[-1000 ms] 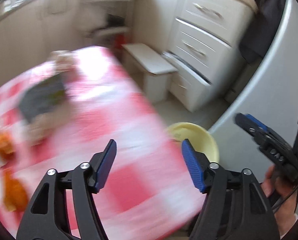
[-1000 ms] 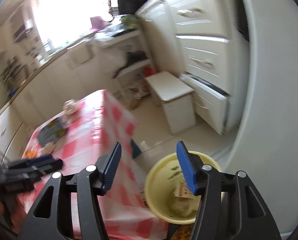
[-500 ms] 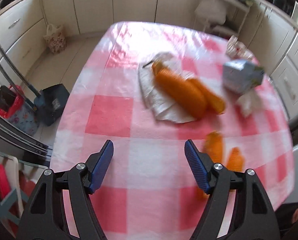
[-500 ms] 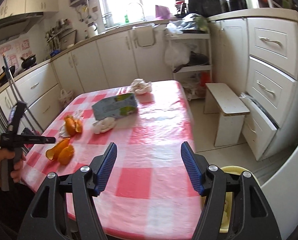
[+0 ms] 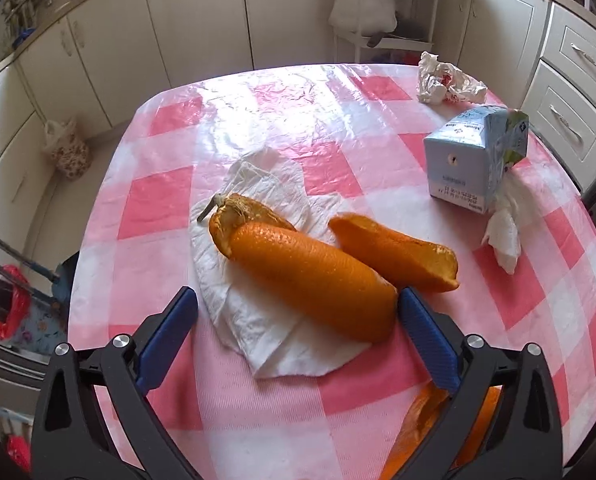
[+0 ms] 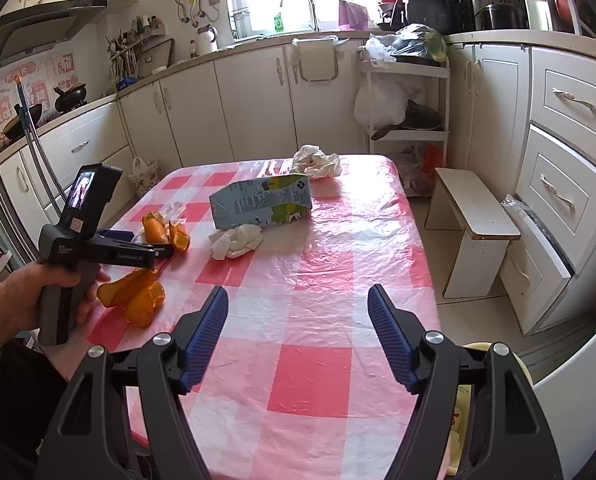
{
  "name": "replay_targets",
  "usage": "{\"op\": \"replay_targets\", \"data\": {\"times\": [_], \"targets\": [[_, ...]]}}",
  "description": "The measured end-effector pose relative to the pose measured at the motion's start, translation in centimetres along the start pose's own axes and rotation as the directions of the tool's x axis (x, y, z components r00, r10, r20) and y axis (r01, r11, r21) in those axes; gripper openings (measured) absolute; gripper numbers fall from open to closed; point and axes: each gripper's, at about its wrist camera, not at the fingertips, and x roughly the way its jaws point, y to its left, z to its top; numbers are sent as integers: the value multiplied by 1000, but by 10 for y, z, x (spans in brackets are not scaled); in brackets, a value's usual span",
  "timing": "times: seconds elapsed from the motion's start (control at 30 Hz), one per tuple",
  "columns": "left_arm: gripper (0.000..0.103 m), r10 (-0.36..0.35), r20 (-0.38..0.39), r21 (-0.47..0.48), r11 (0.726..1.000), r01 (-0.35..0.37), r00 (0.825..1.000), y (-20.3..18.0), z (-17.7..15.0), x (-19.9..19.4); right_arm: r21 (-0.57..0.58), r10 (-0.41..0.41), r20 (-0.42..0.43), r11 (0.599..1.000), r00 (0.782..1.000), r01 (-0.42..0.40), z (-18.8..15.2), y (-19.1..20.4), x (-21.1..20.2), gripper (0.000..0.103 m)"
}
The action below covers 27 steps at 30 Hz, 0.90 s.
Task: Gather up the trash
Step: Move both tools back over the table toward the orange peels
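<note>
Two orange peels [image 5: 314, 276] lie on a white napkin [image 5: 258, 312] on the pink checked table [image 5: 258, 120]. My left gripper [image 5: 296, 332] is open and empty, its fingers either side of the near end of the big peel. More peels [image 5: 430, 420] lie under its right finger. A blue carton [image 5: 474, 160], a white tissue [image 5: 506, 232] and crumpled paper [image 5: 446, 80] lie to the right. My right gripper [image 6: 298, 344] is open and empty above the table's near end; the carton [image 6: 262, 204], tissue [image 6: 238, 242] and peels [image 6: 134, 296] lie beyond it.
A yellow bin [image 6: 486, 412] stands on the floor at the table's near right corner, mostly hidden by my right gripper. A white stool [image 6: 474, 224] and drawers [image 6: 558, 184] are to the right. Cabinets line the far wall.
My left gripper swung from the bin side back over the table and closed in on the orange peels. My right gripper turned from the bin to face along the table.
</note>
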Motion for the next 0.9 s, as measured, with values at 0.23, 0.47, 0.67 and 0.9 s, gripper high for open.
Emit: {"op": "replay_targets", "data": {"times": [0.23,0.47,0.67,0.9], "targets": [[97,2,0,1,1000,-2,1000,-1,2,1,-14,21,5,1000,1000,-21,2,9,1,71],[97,2,0,1,1000,-2,1000,0,1,1,-12,35,18,999,999,-35,3,20,-3,74],[97,1,-1,1,1000,-1,1000,-1,1,1,-64,40,56,997,998,-36,4,40,-12,75],[97,2,-1,1,1000,-2,1000,0,1,2,-117,28,62,993,998,-20,-5,57,-17,78]]}}
